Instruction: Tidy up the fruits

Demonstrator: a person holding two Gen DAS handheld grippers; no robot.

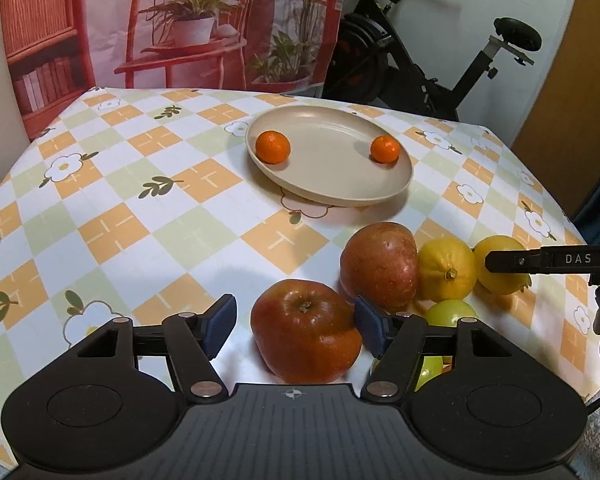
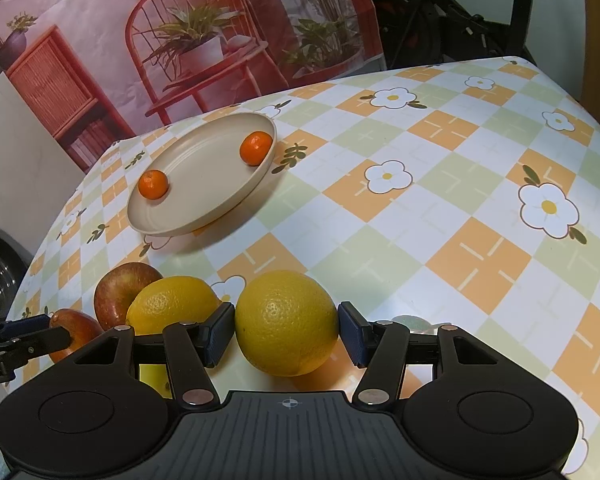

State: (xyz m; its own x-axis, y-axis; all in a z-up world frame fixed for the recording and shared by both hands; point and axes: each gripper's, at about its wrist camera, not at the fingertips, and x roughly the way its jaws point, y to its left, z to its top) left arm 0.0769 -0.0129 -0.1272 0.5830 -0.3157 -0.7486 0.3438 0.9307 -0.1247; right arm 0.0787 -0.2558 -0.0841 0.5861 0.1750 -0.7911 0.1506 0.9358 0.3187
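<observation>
A beige plate holds two small oranges; it also shows in the right wrist view. My left gripper is open around a red apple; the right pad touches it, the left pad stands apart. A second apple, two lemons and a green fruit lie to its right. My right gripper has both pads against a yellow lemon that rests on the table. Another lemon and apples lie left of it.
The table has a checked floral cloth. A printed backdrop hangs behind it. An exercise bike stands at the back right. The right gripper's finger reaches in over the far lemon.
</observation>
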